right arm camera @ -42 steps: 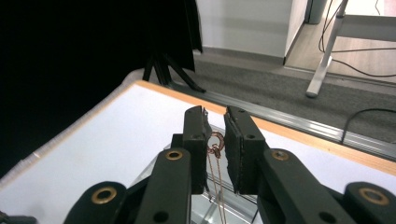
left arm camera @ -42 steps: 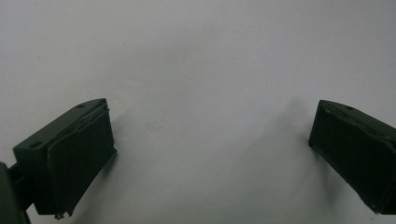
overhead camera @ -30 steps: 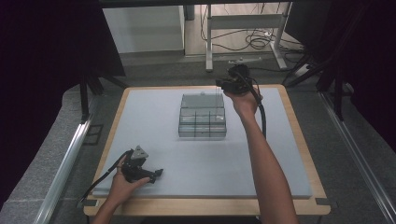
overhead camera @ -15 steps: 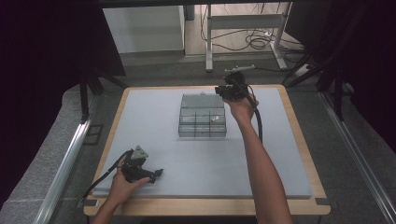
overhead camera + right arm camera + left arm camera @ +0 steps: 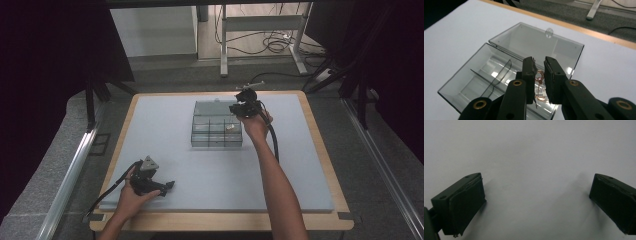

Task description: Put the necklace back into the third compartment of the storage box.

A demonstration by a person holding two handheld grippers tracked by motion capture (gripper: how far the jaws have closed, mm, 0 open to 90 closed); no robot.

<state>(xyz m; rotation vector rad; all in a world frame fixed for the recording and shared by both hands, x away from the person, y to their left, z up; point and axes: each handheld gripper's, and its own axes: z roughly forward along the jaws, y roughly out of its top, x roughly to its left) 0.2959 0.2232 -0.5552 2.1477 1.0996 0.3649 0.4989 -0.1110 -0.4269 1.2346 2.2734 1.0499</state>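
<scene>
A clear plastic compartment box (image 5: 216, 136) lies on the pale mat with its lid (image 5: 214, 107) folded back flat behind it. My right gripper (image 5: 236, 108) hovers over the box's far right corner. In the right gripper view its jaws (image 5: 539, 65) are shut on a small coil of copper wire (image 5: 539, 75), which hangs over the open box (image 5: 469, 82) and lid (image 5: 536, 42). A pale tag (image 5: 541, 93) shows below the coil. My left gripper (image 5: 167, 186) rests on the mat near the front left, open, with bare mat between its fingers (image 5: 464, 202).
The mat lies on a wooden table (image 5: 320, 145). A small pale item (image 5: 229, 127) sits in a right-hand compartment of the box. Black cables trail from both grippers. A metal rail (image 5: 65, 175) runs along the left side.
My right gripper has come down and slightly toward me, closer to the box, still holding the copper coil. The left gripper has stayed put.
</scene>
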